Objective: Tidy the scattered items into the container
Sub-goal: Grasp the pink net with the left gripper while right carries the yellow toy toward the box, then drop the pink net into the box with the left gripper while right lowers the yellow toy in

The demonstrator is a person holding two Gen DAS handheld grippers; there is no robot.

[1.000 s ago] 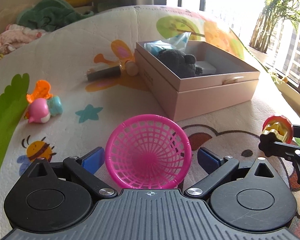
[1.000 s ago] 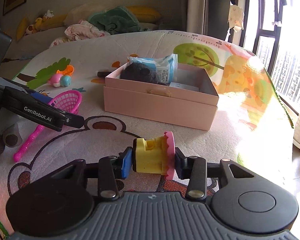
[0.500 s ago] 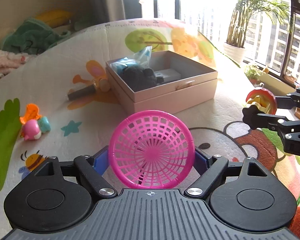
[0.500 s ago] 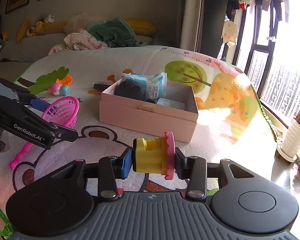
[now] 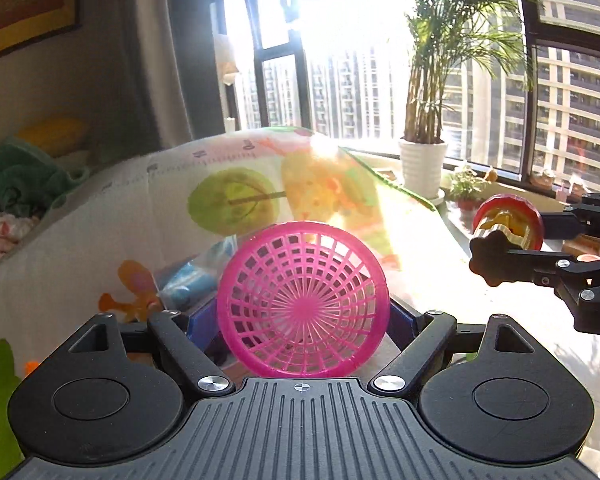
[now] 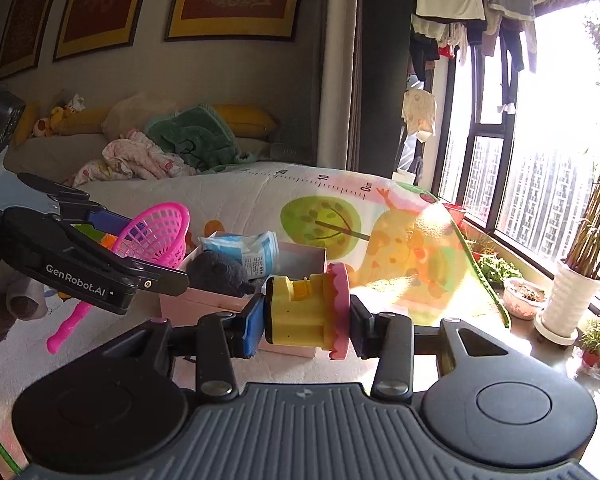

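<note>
Tilting slightly downward, both grippers hold toys: left gripper [image 5: 303,312] pink net [image 5: 303,300], right gripper [image 6: 304,316] yellow block [image 6: 300,308].

The right gripper [image 6: 306,314] clamped a yellow toy [image 6: 304,312] before a pink box [image 6: 204,300] holding a dark plush [image 6: 218,272], while the left gripper [image 6: 140,256] gripped a pink net scoop [image 6: 156,236].

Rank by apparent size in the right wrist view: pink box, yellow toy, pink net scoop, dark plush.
1. pink box, though partly hidden
2. pink net scoop, handle included
3. yellow toy, enlarged by nearness
4. dark plush
</note>
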